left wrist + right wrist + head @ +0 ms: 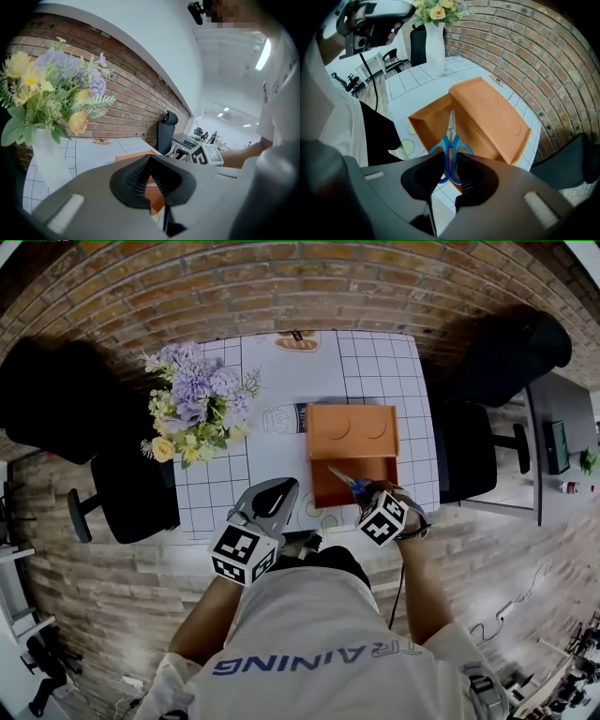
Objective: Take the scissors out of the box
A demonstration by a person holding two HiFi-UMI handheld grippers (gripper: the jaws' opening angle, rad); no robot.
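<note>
Scissors (pixel 450 149) are clamped in right gripper (pixel 449 165) over box (pixel 352 432) by table's (pixel 281 381) near right corner; left gripper (pixel 149 174) is closed.

Office: brick wall (pixel 234 287), swivel chairs (pixel 466 454), desk (pixel 565 399) w/ monitor (pixel 559 446), ceiling strip lights (pixel 262 54).

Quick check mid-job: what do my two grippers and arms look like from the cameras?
Both the left gripper and right gripper have smooth grey bodies with black ribbed pads. Each carries a white cube printed with black square markers. A thin dark cable hangs from the right one. The arms are bare below a white T-shirt with blue lettering.
</note>
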